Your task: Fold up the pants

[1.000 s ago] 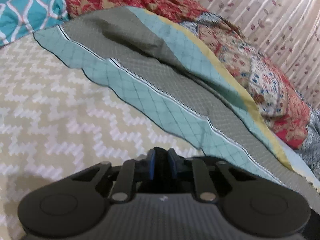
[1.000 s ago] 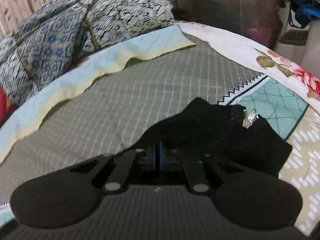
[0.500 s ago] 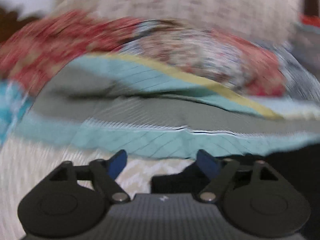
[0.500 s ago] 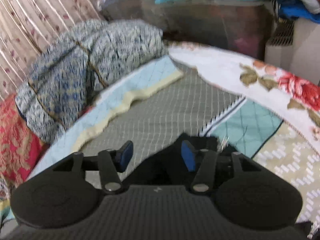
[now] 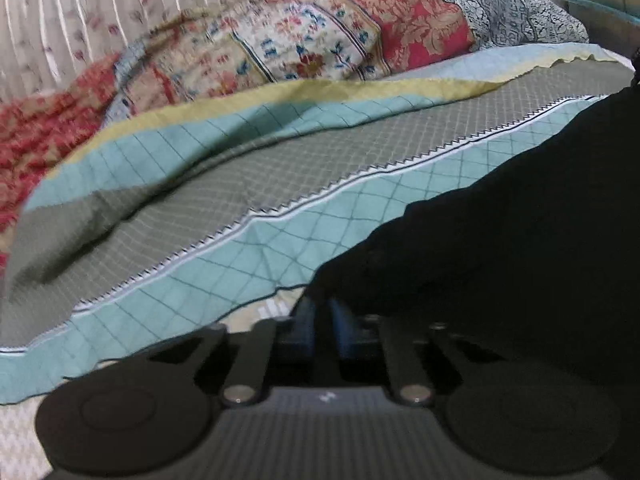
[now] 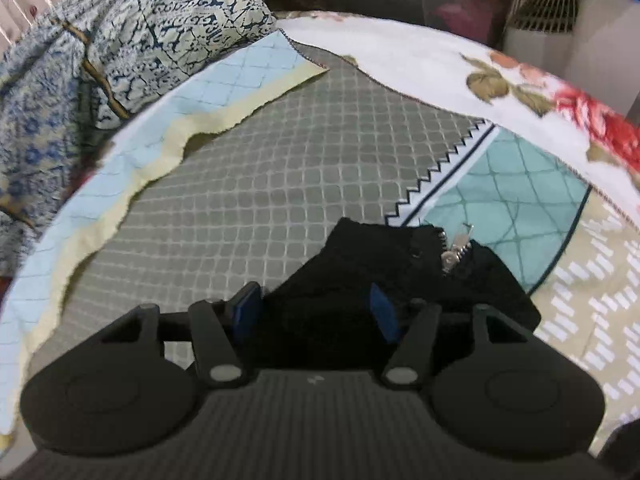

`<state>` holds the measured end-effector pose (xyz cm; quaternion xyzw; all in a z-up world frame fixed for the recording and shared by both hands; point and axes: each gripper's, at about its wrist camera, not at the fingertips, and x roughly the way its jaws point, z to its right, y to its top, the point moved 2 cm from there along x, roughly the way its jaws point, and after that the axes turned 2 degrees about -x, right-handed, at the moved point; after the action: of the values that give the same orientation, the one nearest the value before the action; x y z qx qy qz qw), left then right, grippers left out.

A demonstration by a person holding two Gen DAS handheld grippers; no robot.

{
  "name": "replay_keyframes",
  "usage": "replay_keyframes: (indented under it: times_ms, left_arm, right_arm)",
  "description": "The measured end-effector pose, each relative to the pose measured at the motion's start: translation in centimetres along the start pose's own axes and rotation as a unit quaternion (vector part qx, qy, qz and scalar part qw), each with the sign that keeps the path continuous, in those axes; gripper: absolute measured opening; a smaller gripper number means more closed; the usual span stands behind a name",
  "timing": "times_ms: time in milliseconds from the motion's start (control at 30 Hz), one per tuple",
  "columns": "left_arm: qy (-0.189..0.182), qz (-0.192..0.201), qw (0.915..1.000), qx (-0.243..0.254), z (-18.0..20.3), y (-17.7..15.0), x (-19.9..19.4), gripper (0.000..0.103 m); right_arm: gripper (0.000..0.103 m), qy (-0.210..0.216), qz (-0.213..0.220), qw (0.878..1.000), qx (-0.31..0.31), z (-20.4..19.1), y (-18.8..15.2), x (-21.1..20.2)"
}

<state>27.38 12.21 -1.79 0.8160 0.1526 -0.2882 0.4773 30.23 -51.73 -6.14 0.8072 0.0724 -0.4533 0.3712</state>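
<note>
Black pants [image 6: 384,280] lie on a quilt [image 6: 260,184] spread over a bed. In the right wrist view the waist end is seen: the open fly with its metal zipper pull [image 6: 456,252] sits at the far right corner of the dark cloth, over the seam where the quilt's grey diamond field meets its teal border. In the left wrist view the pants [image 5: 500,232] fill the right half of the frame as a dark mass that runs from the lower centre up to the right edge, crossing the teal border obliquely; this diagonal is the garment's long axis as far as it can be read, and the fabric shows little detail.

Left gripper [image 5: 322,312]: blue pads pressed together on the near edge of the pants, at the cloth's left tip.

Right gripper [image 6: 316,310]: pads apart and closing, black cloth between them; the pads do not yet press on it.

Behind the quilt lie patterned pillows [image 5: 304,44], with a curtain [image 5: 120,8] beyond.
</note>
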Motion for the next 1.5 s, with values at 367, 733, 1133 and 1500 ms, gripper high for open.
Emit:
replay_keyframes:
  times_ms: [367,733,1133,1500]
  left_arm:
    - [0.059,0.094,0.9925,-0.051,-0.7,0.5,-10.7,0.004]
    - [0.056,0.131,0.9793,-0.144,1.7,-7.5,-24.2,0.005]
    - [0.004,-0.039,0.9680,-0.248,6.4,-19.6,-24.5,0.012]
    - [-0.060,0.031,0.8598,-0.506,-2.7,-19.9,-26.8,0.071]
  right_arm:
    - [0.009,0.135,0.072,0.986,0.063,4.8,0.2,-8.3]
    - [0.009,0.248,0.110,0.952,0.139,21.3,-6.9,-21.7]
    - [0.055,0.164,0.042,0.945,0.280,32.5,-18.6,-18.4]
    - [0.055,0.307,0.071,0.942,0.118,25.3,-20.6,-23.4]
